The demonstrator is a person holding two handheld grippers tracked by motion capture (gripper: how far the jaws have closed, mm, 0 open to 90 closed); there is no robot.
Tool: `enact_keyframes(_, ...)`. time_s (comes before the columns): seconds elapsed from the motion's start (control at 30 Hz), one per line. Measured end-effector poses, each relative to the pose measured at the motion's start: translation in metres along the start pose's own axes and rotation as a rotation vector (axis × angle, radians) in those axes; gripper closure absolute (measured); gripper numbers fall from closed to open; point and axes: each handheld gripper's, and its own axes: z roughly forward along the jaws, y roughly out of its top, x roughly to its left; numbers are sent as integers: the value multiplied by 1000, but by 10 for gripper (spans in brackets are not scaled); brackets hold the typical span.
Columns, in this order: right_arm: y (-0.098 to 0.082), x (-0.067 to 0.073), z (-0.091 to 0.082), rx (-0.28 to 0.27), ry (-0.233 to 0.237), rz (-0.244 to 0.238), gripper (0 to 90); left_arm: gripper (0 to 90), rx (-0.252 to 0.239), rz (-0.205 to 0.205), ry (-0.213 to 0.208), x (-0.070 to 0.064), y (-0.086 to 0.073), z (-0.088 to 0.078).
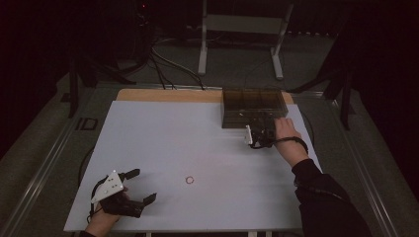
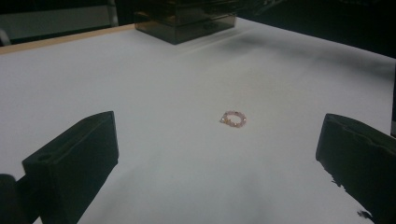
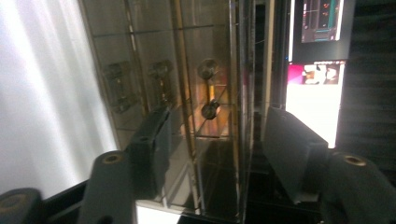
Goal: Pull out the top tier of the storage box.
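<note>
No readable text, labels, brands or numbers anywhere. Monitor beyond smoked clear box shows coloured graphics, too blurred to read. Box itself carries no legible marking.

The tabletop is plain white, with a bare light-wood strip along its 12 o'clock edge. The small bead ring is pale pink. The box is smoky, see-through brown. Both grippers' fingers are matte black.
</note>
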Motion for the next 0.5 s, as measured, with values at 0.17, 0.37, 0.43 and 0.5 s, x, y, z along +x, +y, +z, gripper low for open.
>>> enact_keyframes(0.17,1,0,2,-1,-31,-36,545,0,1,-1,1,0,0,-1)
enact_keyframes(0.37,0,1,7,3,-21,-77,660,0,1,-4,0,1,0,0)
enact_keyframes(0.43,-1,1,9,13,-9,-87,676,0,0,-4,0,0,-1,0)
enact_keyframes(0.5,-1,2,10,16,-9,-84,694,0,7,-5,1,0,-1,0)
